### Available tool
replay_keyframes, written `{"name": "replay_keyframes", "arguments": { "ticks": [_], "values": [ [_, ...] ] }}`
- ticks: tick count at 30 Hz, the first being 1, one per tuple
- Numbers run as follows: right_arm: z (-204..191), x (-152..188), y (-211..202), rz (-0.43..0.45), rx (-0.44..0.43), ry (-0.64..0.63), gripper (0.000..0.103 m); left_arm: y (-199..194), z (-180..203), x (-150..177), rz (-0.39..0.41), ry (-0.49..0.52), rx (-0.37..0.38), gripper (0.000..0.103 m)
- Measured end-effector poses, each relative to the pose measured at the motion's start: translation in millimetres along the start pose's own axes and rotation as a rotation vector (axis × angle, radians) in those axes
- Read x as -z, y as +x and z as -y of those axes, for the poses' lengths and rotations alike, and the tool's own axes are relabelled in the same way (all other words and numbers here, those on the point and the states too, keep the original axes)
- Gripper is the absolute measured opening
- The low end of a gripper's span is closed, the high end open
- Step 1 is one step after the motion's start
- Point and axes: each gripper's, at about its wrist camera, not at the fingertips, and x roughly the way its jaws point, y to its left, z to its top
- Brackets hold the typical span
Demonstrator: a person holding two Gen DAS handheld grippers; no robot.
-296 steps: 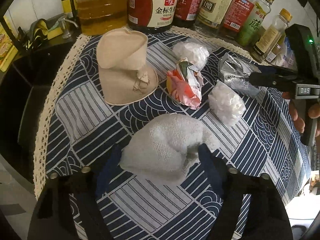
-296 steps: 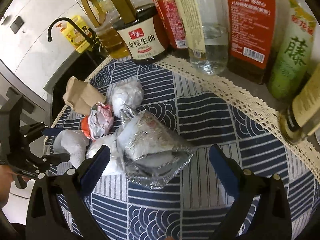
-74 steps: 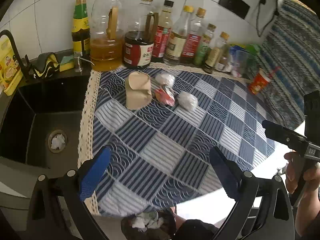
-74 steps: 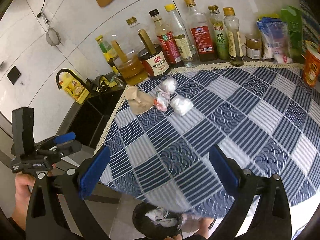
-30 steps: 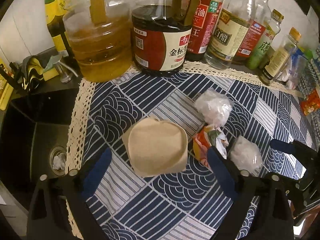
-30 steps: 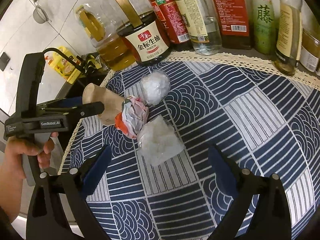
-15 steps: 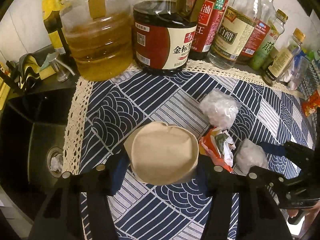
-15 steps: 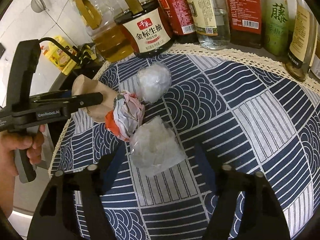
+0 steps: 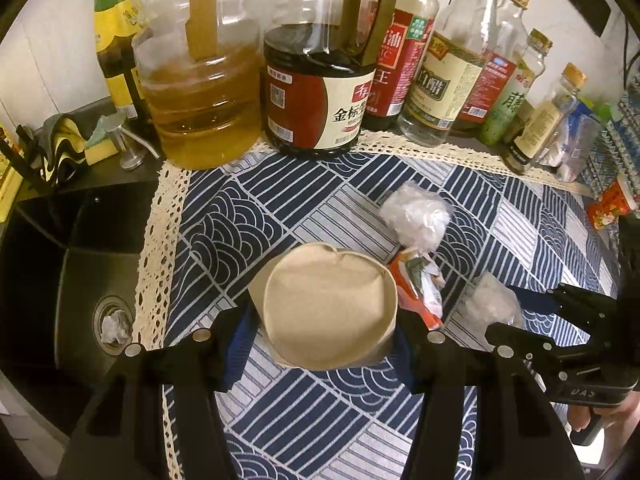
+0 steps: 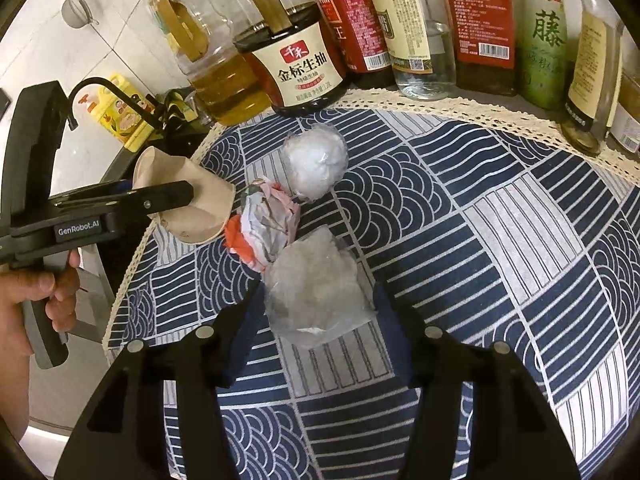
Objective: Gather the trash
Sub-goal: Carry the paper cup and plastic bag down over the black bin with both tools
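Observation:
A crushed tan paper cup [image 9: 324, 308] stands on the blue patterned tablecloth [image 9: 320, 420], and my left gripper [image 9: 320, 342] is shut on its sides. In the right wrist view one of that gripper's fingers [image 10: 160, 198] lies across the cup [image 10: 200, 216]. My right gripper [image 10: 316, 320] is closing its jaws on a crumpled clear plastic wad [image 10: 316, 284], with the pads against its sides. Between the two lies a red and white wrapper [image 10: 264, 228]. A white ball wrapped in film [image 10: 314, 164] sits behind it.
Oil, soy sauce and vinegar bottles [image 9: 316, 92] line the back edge of the cloth. A black sink [image 9: 80, 280] with a paper scrap in its drain drops away at the left. A red snack cup [image 9: 612, 204] stands at the far right.
Both grippers came down from above the bin to the trash pile. Within the last second the wide jaws narrowed, the left onto the paper cup and the right onto the plastic wad.

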Motion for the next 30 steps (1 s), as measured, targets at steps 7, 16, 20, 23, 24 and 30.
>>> {"name": "replay_keyframes", "arguments": {
  "ticks": [7, 16, 20, 23, 24, 30],
  "values": [
    [-11.1, 8.7, -16.0, 0.013, 0.011, 0.014, 0.056, -21.5, -0.2, 16.2, 0.021, 0.008, 0.025, 0.055],
    [-30.8, 27.8, -44.4, 0.047, 0.046, 0.045, 0.056, -54.1, -1.4, 47.9, 0.05, 0.019, 0.062, 0.055],
    [-45.2, 40.7, -58.1, 0.064, 0.059, 0.052, 0.056, -69.7, -2.0, 64.3, 0.062, 0.028, 0.08, 0.055],
    [-55.7, 50.8, -66.4, 0.075, 0.068, 0.06, 0.056, -79.6, -1.1, 77.2, 0.066, 0.041, 0.092, 0.055],
    [-58.6, 54.2, -68.7, 0.077, 0.067, 0.064, 0.056, -82.3, -1.3, 80.3, 0.068, 0.044, 0.095, 0.055],
    [-78.9, 78.9, -83.2, 0.095, 0.076, 0.087, 0.056, -101.2, -4.5, 106.2, 0.082, 0.058, 0.123, 0.055]
  ]
}}
